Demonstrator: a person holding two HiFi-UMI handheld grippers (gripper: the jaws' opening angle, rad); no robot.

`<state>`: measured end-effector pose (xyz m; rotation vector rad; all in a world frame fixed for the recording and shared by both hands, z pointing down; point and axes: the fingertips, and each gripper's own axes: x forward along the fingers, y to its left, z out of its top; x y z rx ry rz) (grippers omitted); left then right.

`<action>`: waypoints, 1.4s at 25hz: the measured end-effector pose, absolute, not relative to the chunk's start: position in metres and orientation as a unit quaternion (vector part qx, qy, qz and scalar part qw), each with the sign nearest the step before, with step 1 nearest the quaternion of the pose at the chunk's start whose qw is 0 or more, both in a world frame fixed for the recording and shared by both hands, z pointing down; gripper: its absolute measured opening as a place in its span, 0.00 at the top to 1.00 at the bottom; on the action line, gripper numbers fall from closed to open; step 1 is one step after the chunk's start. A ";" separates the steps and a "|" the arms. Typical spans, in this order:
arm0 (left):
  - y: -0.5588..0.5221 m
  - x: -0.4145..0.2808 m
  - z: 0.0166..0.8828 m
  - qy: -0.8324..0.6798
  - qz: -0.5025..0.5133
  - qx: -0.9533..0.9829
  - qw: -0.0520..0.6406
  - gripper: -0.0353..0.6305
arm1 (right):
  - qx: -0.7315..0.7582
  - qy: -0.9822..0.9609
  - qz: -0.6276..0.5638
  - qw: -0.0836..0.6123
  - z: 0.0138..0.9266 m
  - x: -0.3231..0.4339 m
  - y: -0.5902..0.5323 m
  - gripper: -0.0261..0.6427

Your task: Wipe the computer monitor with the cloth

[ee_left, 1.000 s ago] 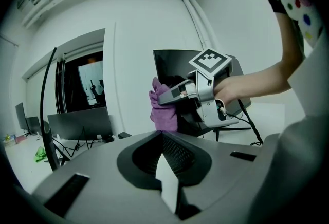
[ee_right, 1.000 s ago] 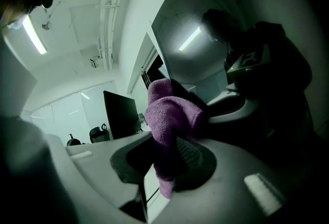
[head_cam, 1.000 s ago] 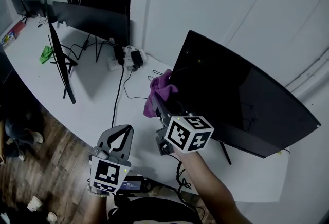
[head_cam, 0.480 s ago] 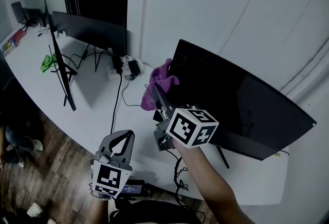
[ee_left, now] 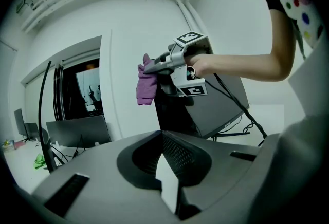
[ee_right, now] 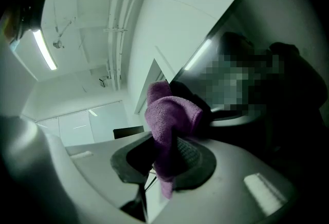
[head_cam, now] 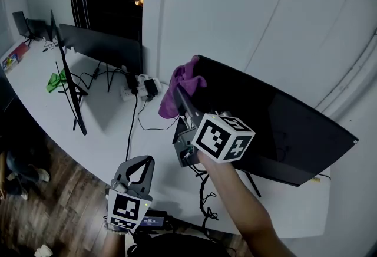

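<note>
Cloth (head_cam: 184, 86), purple and bunched, is gripped in the closed right tongs (head_cam: 180, 95). In the right gripper view the cloth (ee_right: 167, 124) is seen pinched between the jaws, with one end hanging below them. It is held up at the upper left corner of the dark monitor (head_cam: 283, 126), apparently touching the edge there. The monitor stands on a white worktop (head_cam: 106, 129), its screen tilted back. The left tongs (head_cam: 137, 168) are held low, near the worktop's front edge and above the wooden floor (head_cam: 41, 214), well apart from the monitor. Their jaws are closed on nothing. Farther left on the worktop, two other monitors (head_cam: 105, 45), a power strip (head_cam: 140, 88) and a green item (head_cam: 56, 79) are seen.
</note>
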<state>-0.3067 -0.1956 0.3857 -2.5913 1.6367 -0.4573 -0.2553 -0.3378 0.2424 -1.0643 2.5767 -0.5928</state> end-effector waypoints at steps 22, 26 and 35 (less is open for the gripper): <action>-0.191 -0.291 0.370 0.519 -0.138 -0.843 0.038 0.94 | -0.362 0.913 -0.077 0.170 0.125 -0.228 -0.340 0.84; -0.193 -0.290 0.365 0.519 -0.135 -0.843 0.043 0.94 | -0.367 0.920 0.002 0.138 0.096 -0.222 -0.339 0.84; -0.196 -0.287 0.360 0.521 -0.129 -0.842 0.046 0.94 | -0.392 0.897 0.201 0.018 0.055 -0.210 -0.347 0.85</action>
